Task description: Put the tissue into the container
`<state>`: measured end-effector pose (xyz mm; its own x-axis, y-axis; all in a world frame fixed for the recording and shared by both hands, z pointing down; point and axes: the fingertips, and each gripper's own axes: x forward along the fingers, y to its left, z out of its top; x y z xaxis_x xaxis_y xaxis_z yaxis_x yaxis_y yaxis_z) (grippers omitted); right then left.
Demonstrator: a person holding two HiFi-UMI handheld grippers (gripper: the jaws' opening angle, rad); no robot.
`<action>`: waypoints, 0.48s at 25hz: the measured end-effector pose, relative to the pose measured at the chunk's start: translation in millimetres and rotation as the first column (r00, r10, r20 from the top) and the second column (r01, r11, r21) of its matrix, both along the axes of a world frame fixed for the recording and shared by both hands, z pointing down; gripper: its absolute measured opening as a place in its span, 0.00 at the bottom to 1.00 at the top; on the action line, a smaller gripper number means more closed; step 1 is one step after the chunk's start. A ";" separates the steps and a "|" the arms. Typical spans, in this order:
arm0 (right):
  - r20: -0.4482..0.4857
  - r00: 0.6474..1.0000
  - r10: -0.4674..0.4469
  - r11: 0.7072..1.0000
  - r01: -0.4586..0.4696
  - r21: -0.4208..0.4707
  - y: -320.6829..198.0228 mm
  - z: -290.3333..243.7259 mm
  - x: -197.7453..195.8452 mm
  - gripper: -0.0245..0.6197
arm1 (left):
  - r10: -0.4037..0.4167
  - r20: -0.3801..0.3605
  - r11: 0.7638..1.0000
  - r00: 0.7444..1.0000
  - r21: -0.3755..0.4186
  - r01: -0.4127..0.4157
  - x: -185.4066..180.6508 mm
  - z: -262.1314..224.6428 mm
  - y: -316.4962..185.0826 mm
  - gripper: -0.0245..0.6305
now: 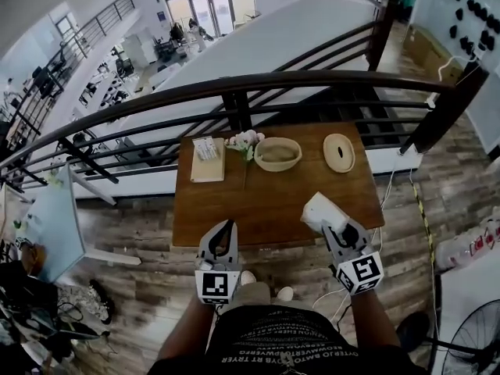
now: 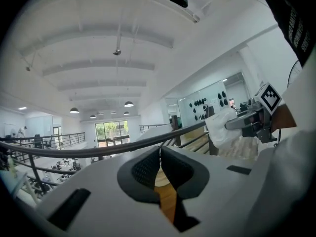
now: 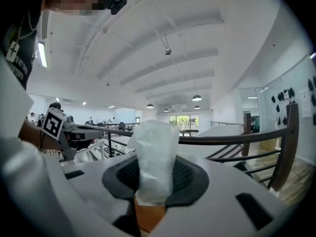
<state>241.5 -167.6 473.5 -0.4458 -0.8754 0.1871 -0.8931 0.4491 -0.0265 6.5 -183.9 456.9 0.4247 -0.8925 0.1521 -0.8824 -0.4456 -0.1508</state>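
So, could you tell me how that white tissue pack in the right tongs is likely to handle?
Probably soft and squashy: the tissue pack looks pinched narrow where the right tongs clamp it. Likely light, standing upright unsupported. Its glossy wrap may slip.

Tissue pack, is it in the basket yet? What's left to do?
Done: the right gripper is shut on the tissue pack, near the table's front edge. The basket at the far side looks empty, its round lid lying beside it. Left: carry the pack over and drop it in. The left gripper is shut and holds nothing.
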 end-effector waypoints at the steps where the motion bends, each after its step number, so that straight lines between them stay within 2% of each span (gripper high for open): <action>1: 0.005 1.000 -0.007 1.000 0.007 -0.003 -4.7 1.0 -1.7 0.22 | -0.009 0.002 1.000 1.000 0.001 0.009 -2.6 0.2 -3.3 0.09; 7: 0.026 0.999 -0.019 1.000 0.020 -0.021 -27.5 8.8 -11.5 0.22 | -0.033 0.017 0.999 0.999 0.031 0.032 -12.4 6.9 -24.5 0.09; 12: 0.036 0.999 -0.009 0.999 0.011 -0.048 -63.4 19.3 -15.1 0.22 | -0.017 0.014 0.999 1.000 0.039 0.017 -13.8 8.6 -65.3 0.08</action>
